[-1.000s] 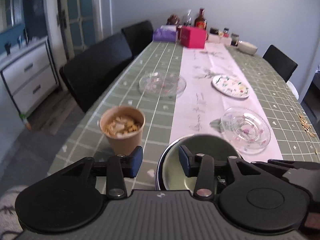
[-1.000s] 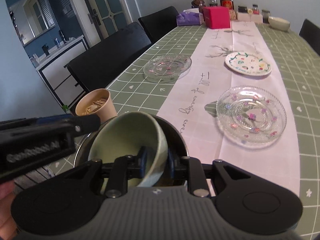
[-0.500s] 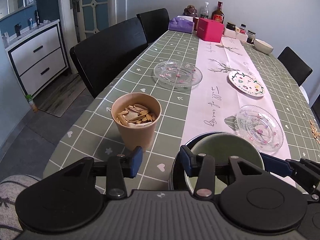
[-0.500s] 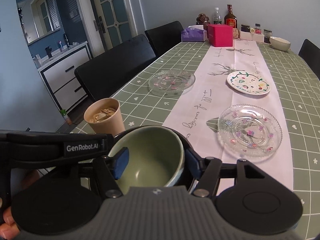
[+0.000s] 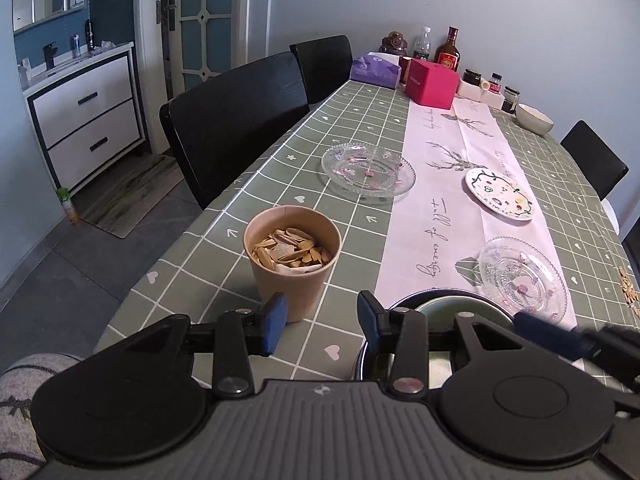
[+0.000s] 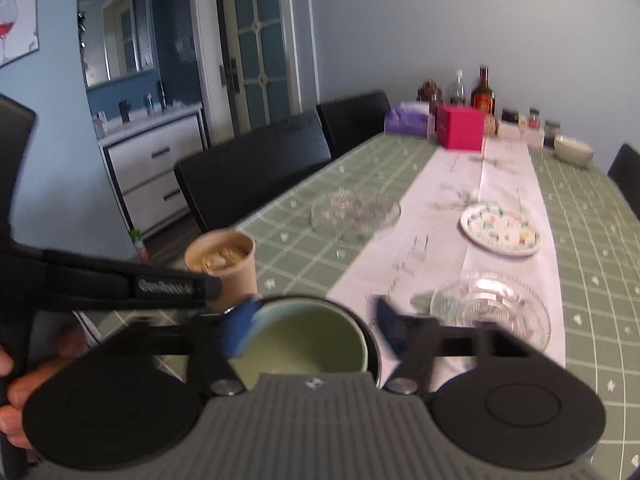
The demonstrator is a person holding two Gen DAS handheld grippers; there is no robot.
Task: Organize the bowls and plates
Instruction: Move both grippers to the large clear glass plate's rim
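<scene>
A green bowl sits nested in a dark metal bowl at the near end of the table. The right claw is closing, its pads astride the green bowl's rim without pressing it; the left claw stands open and empty beside a paper cup of shells. Beyond lie two glass dishes, a floral plate, a white runner over the green checked cloth, black chairs and a white cabinet.

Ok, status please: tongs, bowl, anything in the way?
Left tongs open, empty. Right tongs closing around green bowl, nested in metal bowl. Paper cup close beside.

Cup left of bowl on table.
</scene>
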